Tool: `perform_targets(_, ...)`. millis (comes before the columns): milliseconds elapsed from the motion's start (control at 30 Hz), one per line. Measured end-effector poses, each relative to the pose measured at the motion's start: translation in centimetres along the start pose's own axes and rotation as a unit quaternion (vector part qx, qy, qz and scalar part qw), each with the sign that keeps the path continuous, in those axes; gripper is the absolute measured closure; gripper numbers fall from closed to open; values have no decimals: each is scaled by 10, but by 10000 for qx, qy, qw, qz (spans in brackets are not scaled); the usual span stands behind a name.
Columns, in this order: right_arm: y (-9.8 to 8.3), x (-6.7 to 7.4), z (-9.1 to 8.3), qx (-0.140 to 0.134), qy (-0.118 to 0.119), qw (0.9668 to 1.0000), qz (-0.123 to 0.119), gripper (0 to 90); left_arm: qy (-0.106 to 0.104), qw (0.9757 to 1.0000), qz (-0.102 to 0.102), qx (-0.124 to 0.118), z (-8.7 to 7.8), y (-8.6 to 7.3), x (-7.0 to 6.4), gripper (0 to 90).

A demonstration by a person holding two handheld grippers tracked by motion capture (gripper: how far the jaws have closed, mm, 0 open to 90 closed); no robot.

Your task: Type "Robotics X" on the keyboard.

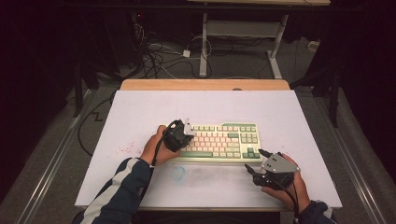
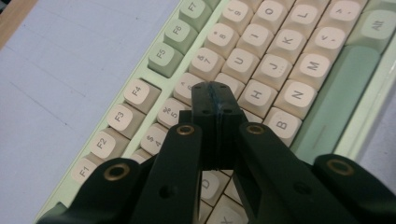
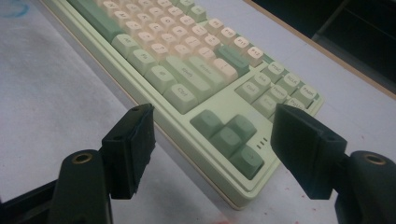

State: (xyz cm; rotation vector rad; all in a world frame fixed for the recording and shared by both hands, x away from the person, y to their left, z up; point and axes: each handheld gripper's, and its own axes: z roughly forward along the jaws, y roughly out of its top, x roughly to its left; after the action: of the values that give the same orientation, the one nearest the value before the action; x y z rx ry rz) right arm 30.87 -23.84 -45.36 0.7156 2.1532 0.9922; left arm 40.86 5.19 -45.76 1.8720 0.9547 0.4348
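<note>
The keyboard (image 1: 223, 141), pale green with cream and green keys, lies flat a little right of the middle of the white table (image 1: 140, 112), its long side running across in front of the person.

Nearest to the person, the right tongs (image 1: 252, 161) hover just off the keyboard's near right corner, over bare table. Their jaws stand wide apart with nothing between them; in the right gripper view the arrow keys (image 3: 229, 136) sit in the gap farther off.

A little farther in, the left tongs (image 1: 189, 130) sit over the keyboard's left part, held in the left hand (image 1: 156, 145). In the left gripper view the jaws are pressed together, empty, with their joined tips (image 2: 212, 100) over the cream letter keys, beside the H key (image 2: 256, 95). Whether the tips touch a key I cannot tell.

Beyond the keyboard the table runs bare to a wooden edge (image 1: 205, 84), and behind that cables (image 1: 159, 53) lie on the floor.
</note>
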Motion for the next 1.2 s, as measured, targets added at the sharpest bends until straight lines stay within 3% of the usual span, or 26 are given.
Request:
perform_targets(433,-1,1,2,98,51,9999,-37,322,-25,10000,19,81,8,0,-1,877)
perform_targets(1200,-2,2,4,248,162,9995,-119,329,-14,10000,20,59,9,0,-1,875)
